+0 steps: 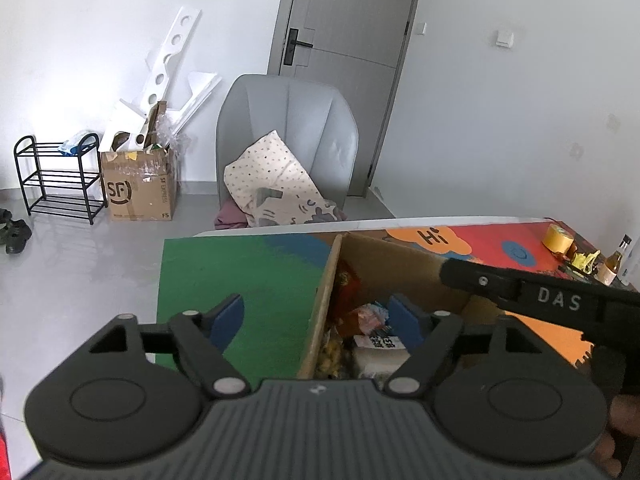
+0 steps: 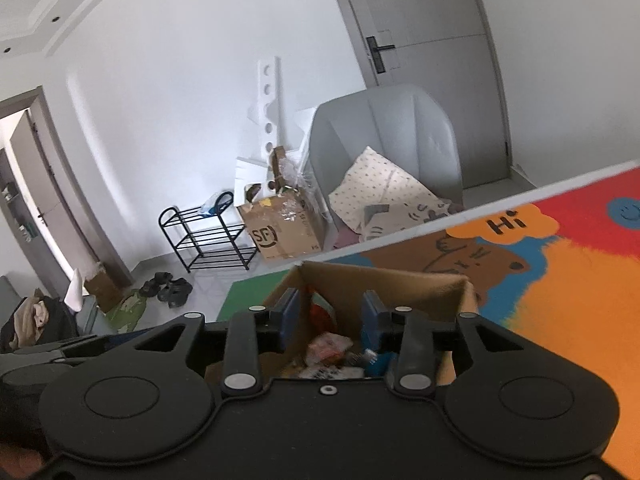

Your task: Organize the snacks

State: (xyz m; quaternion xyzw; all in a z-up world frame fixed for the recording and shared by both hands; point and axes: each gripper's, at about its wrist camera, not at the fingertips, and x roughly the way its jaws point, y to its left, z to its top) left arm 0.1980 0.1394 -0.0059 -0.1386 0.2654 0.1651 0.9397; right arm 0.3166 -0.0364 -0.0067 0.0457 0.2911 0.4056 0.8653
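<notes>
Inside cardboard box [image 2: 384,280], blurred snack packets [image 2: 328,348], half hidden by right claw [image 2: 330,316]

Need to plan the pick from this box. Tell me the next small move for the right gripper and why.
Probably lower the right gripper straight down onto the pink-orange snack packet in the cardboard box. Its jaws stand open and empty above the box opening, with that packet between and just below the fingers. The left gripper, also open, straddles the box's left wall, so it looks less ready to pick.
</notes>
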